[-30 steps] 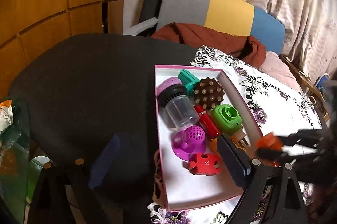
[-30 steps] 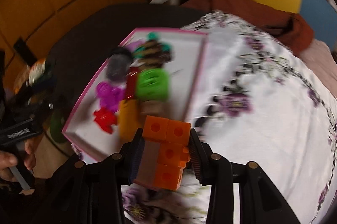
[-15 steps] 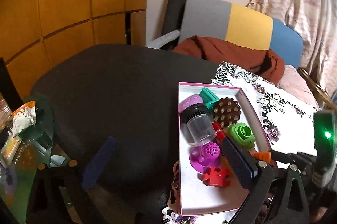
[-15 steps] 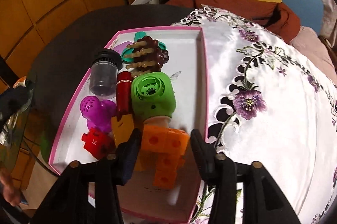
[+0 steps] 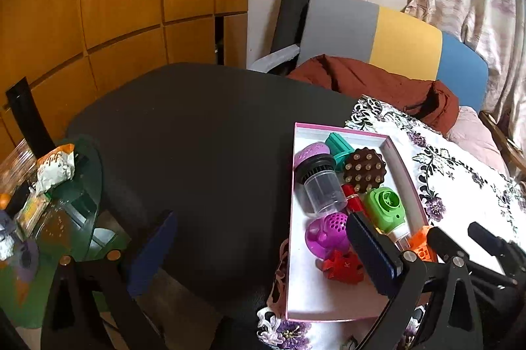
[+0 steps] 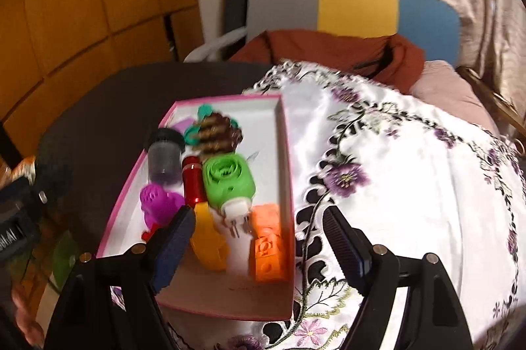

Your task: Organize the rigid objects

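A pink-rimmed white box (image 6: 286,152) (image 5: 402,159) lies at the edge of a flowered white cloth. It holds an orange block piece (image 6: 268,248) (image 5: 422,243) by its right wall, a green plug device (image 6: 228,182) (image 5: 386,210), a red tube (image 6: 192,185), a yellow piece (image 6: 208,243), a clear jar with a black lid (image 6: 164,157) (image 5: 320,182), a magenta perforated piece (image 6: 157,203) (image 5: 327,233), a brown studded piece (image 5: 365,169) and a red piece (image 5: 343,264). My right gripper (image 6: 258,246) is open and empty above the box's near end. My left gripper (image 5: 259,251) is open and empty over the dark table.
The dark round table (image 5: 197,136) lies left of the box. The flowered cloth (image 6: 411,185) spreads right. A grey, yellow and blue chair (image 5: 394,40) with a brown garment (image 5: 378,83) stands behind. A green glass side table (image 5: 65,208) with snack packets sits at the left.
My right gripper opened and let go of the orange block piece, which now lies in the box by the right wall. The right gripper drew back. The left gripper shifted left.
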Tool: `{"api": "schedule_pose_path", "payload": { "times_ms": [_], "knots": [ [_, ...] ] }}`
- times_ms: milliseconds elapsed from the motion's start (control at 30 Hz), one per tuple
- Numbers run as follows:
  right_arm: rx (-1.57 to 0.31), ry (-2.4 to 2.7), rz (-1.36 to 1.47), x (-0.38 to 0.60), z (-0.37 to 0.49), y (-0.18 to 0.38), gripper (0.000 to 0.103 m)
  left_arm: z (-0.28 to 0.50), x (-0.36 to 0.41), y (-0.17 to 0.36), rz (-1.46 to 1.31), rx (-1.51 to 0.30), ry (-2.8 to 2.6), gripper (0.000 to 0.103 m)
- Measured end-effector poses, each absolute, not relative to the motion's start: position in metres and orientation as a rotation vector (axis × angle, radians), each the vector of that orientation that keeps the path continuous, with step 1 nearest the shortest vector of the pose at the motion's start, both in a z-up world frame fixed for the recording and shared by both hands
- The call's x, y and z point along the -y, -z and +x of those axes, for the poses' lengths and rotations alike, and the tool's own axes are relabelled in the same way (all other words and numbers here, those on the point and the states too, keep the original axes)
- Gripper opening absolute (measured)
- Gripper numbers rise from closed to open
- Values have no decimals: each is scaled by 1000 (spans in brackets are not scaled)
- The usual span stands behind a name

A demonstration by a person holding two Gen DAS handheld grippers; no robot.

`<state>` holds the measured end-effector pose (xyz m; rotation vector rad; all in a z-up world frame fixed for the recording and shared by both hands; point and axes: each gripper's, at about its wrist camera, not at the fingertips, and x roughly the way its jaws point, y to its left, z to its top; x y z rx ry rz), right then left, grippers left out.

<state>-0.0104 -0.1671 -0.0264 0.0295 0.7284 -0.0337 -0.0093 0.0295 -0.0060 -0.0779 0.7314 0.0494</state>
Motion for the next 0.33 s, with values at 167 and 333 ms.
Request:
{"api": "schedule_pose_path", "payload": {
  "times_ms": [167,333],
  "knots": [
    [-719,51,7,165,-12,23,81,-18,-26,6,-68,-701,-48,102],
    [-715,79,-5,163,-15,22,81,-24,-25,3,-59,-666,-47,101]
  ]
}}
